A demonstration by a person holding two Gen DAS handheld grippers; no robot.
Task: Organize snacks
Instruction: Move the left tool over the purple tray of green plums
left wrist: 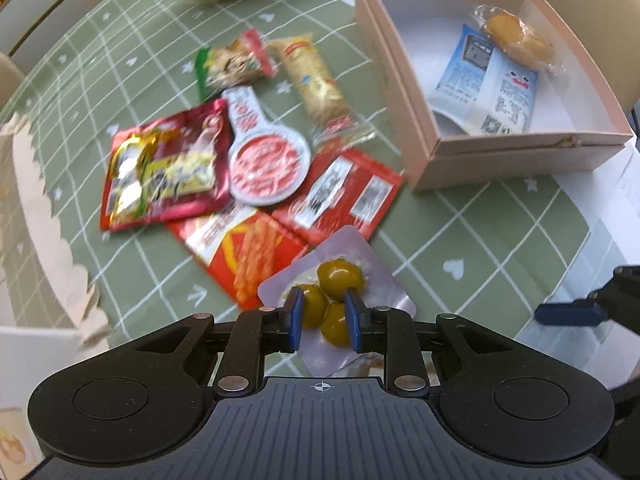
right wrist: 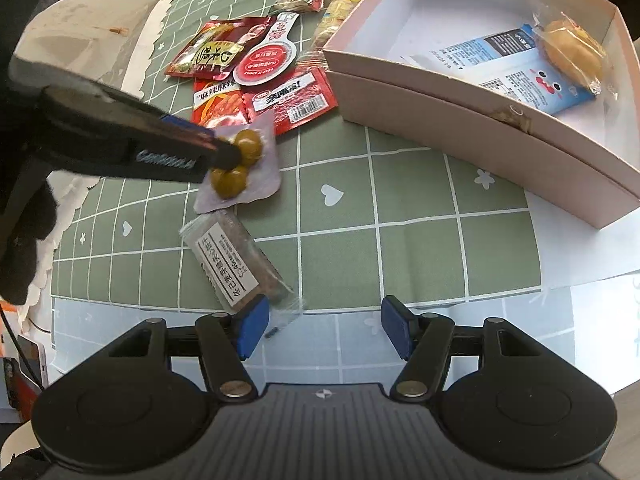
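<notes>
A clear packet of green olives (left wrist: 340, 276) lies at the near end of a pile of snacks on the green checked tablecloth (left wrist: 460, 236). My left gripper (left wrist: 323, 314) points down on it, its blue pads pressed against the olives on both sides. In the right wrist view the left gripper (right wrist: 228, 152) comes in from the left onto the olive packet (right wrist: 240, 168). My right gripper (right wrist: 322, 328) stands open above the cloth with nothing between its fingers. A grey-brown labelled bar (right wrist: 236, 264) lies by its left finger.
An open pink box (right wrist: 440, 112) at the right holds a blue-white pouch (right wrist: 520, 68) and a wrapped yellow cake (right wrist: 572, 48). Several red packets (left wrist: 168, 168) and a round-ended red-white pack (left wrist: 264, 160) lie piled beyond the olives. A white lace-edged container (right wrist: 80, 40) stands left.
</notes>
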